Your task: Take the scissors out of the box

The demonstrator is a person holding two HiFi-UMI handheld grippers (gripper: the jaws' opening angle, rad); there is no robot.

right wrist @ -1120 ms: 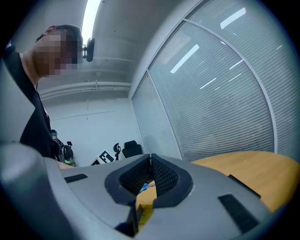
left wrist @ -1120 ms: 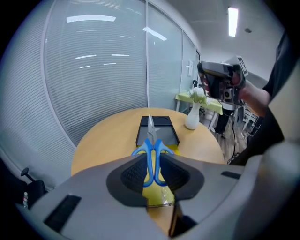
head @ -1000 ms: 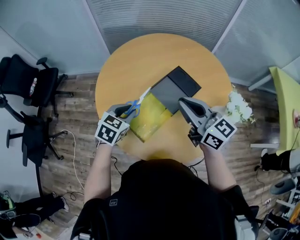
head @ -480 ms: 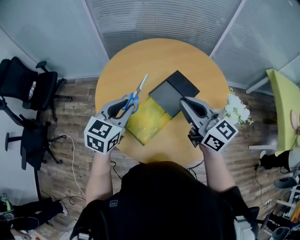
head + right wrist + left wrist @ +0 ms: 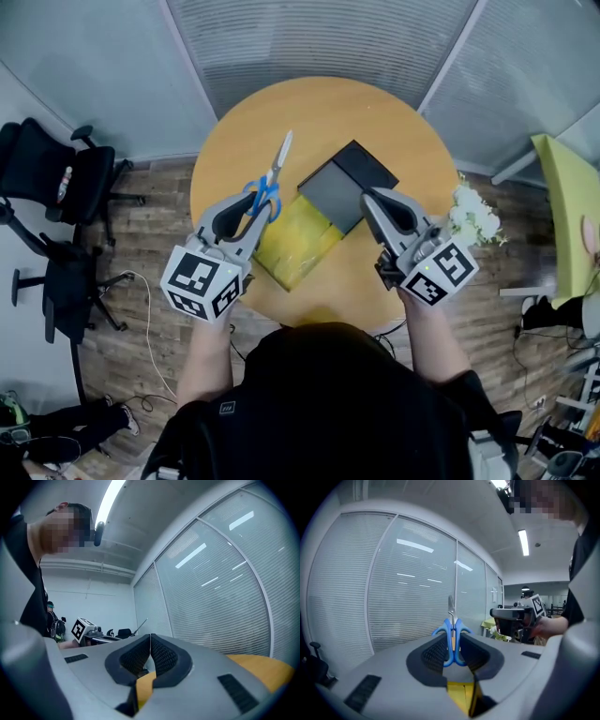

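The scissors (image 5: 273,176), likely light, stiff and slick-bladed, hang over the worktop (image 5: 319,108) beside the box (image 5: 352,183), pinched by their blue handles in the left tool (image 5: 253,201); the right tool (image 5: 373,201) is closed, empty.

Round wooden table (image 5: 319,112), black office chairs (image 5: 80,183), white flowers (image 5: 473,216)

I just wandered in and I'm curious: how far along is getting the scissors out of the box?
Nearly finished. Done: the scissors are out of the open box, held up to its left. In hand: the left gripper grips them by the blue handles, blades pointing away from the person; the right gripper is shut and empty beside the box. Left: probably only setting them down somewhere.
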